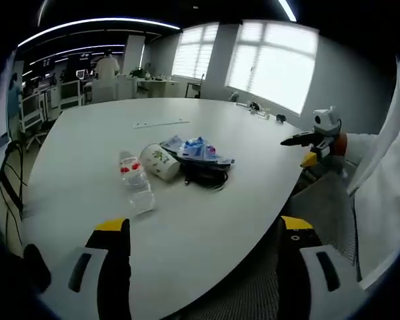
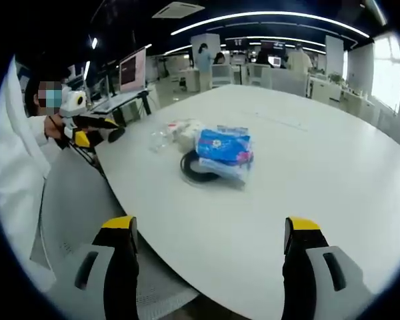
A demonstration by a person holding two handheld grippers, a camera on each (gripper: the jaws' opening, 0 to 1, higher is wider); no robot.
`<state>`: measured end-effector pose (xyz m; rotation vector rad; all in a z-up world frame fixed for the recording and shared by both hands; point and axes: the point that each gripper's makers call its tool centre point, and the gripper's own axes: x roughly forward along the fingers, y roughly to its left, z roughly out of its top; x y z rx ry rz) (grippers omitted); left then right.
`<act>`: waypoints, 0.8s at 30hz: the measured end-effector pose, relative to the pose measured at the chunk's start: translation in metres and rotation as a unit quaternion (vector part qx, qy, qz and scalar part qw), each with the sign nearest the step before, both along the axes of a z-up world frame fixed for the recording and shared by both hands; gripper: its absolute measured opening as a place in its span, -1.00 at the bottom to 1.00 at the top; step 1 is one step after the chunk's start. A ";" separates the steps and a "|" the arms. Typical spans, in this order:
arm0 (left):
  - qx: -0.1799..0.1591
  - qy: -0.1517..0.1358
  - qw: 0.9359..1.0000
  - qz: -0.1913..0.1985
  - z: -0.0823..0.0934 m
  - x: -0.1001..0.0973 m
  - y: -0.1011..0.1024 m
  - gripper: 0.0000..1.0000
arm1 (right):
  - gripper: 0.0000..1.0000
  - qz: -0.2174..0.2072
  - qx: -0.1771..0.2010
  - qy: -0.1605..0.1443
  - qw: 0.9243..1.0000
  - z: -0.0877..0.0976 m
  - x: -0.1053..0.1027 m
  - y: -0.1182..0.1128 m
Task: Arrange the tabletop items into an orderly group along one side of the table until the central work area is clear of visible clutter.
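A small cluster lies on the white table point(image 1: 87, 147). In it are a clear plastic bottle point(image 1: 137, 181) with a red label on its side, a tipped paper cup point(image 1: 160, 162), a blue packet point(image 1: 197, 149) and a black coiled cable point(image 1: 205, 175). My left gripper point(image 1: 205, 227) is open at the near edge, short of the bottle, holding nothing. In the right gripper view the blue packet point(image 2: 224, 149) rests on the cable point(image 2: 195, 171), with the cup point(image 2: 184, 129) and bottle point(image 2: 160, 140) behind. My right gripper point(image 2: 210, 223) is open over the table edge, apart from the cluster.
A thin strip point(image 1: 161, 123) lies further out on the table, and small dark items point(image 1: 280, 119) sit near the far rim. The right gripper point(image 1: 320, 137) shows beyond the table's edge, the left gripper point(image 2: 87, 130) likewise. Desks, chairs and people stand in the background.
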<state>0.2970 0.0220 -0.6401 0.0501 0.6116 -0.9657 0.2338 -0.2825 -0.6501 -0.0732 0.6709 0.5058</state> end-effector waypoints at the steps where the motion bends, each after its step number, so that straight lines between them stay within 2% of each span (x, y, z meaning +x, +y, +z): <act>1: 0.000 -0.001 1.000 0.000 0.000 0.000 0.000 0.88 | 0.81 0.000 0.000 0.000 1.000 0.000 0.000 0.000; 24: -0.001 -0.001 1.000 0.001 0.000 0.000 -0.001 0.86 | 0.80 0.003 0.003 0.005 1.000 -0.004 -0.002 0.004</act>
